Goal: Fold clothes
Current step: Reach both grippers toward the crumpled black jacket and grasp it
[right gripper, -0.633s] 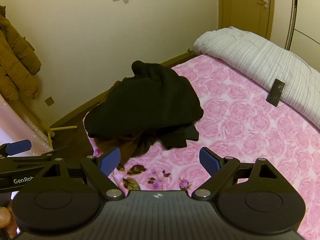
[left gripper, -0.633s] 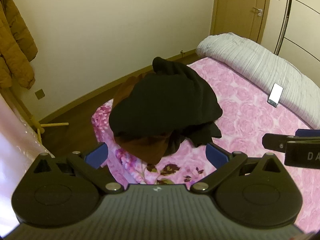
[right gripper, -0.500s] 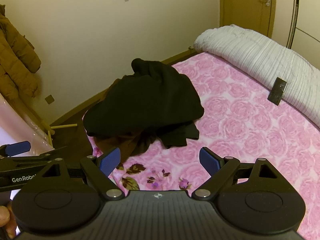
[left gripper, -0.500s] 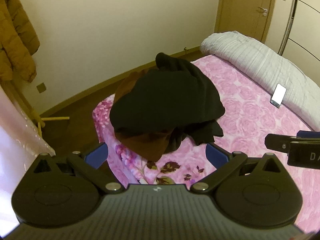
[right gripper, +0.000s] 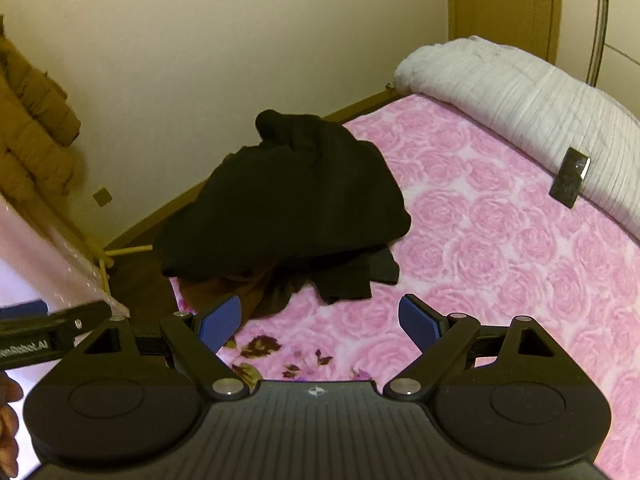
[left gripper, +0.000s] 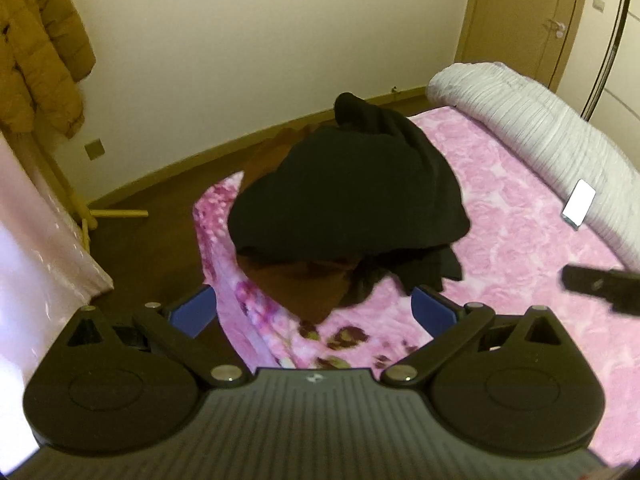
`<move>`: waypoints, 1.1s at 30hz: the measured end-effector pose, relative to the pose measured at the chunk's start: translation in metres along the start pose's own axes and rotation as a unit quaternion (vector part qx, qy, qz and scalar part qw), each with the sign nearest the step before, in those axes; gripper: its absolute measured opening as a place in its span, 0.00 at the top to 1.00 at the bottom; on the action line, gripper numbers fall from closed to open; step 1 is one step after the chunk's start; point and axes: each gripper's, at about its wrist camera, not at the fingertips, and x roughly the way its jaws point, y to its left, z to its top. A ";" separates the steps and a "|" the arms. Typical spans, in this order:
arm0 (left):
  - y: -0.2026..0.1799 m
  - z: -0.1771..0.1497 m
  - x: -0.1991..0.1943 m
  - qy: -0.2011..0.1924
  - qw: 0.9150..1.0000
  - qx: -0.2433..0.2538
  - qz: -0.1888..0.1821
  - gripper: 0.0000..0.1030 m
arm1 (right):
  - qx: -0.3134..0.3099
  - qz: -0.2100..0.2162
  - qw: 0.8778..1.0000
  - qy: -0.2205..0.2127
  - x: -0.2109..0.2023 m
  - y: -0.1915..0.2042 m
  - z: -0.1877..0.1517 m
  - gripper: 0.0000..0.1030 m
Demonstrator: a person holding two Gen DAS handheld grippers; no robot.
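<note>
A heap of black clothes (left gripper: pixel 352 188) (right gripper: pixel 292 196) lies at the corner of a bed with a pink rose blanket (left gripper: pixel 516 224) (right gripper: pixel 500 240). A brown garment (left gripper: pixel 304 288) (right gripper: pixel 208 292) sticks out from under the heap at its near side. My left gripper (left gripper: pixel 314 310) stands open short of the heap, nothing between its blue pads. My right gripper (right gripper: pixel 320 320) is open too, above the blanket just in front of the heap. Each gripper's finger shows at the edge of the other's view.
A rolled white quilt (left gripper: pixel 532 120) (right gripper: pixel 520 92) lies along the far side of the bed, with a phone (left gripper: pixel 579 202) (right gripper: pixel 570 177) leaning on it. A brown coat (left gripper: pixel 36 52) hangs on a wooden rack at the left. Dark floor lies beyond the bed corner. A door (right gripper: pixel 500 0) is at the back.
Both grippers have drifted a little closer to the heap, the left one swinging slightly left so more floor shows. Both stay open. The clothes have not moved.
</note>
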 end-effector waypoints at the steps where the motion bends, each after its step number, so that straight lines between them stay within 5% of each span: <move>1: 0.003 0.003 0.006 -0.003 1.000 0.011 0.000 0.01 | 0.003 0.006 1.000 -0.005 0.001 -0.003 0.003 0.14; 9: 0.049 0.044 0.102 0.002 0.996 0.073 -0.049 0.01 | -0.001 -0.030 0.999 -0.017 0.050 -0.009 0.036 0.14; 16: 0.090 0.096 0.232 0.056 0.986 0.102 -0.120 0.01 | -0.001 -0.070 0.997 0.023 0.154 0.003 0.085 0.14; 24: 0.086 0.111 0.327 0.103 0.955 0.137 -0.241 0.12 | -0.001 -0.086 0.996 0.030 0.276 0.014 0.145 0.14; 27: 0.080 0.106 0.335 0.109 0.950 0.134 -0.258 0.31 | -0.008 -0.083 0.996 0.037 0.321 0.011 0.158 0.14; 31: 0.068 0.104 0.321 0.106 0.946 0.142 -0.270 0.70 | 0.010 -0.064 0.994 0.083 0.372 0.004 0.159 0.14; 33: 0.066 0.109 0.307 0.091 0.945 0.151 -0.276 0.82 | 0.032 -0.046 0.995 0.087 0.380 0.002 0.157 0.40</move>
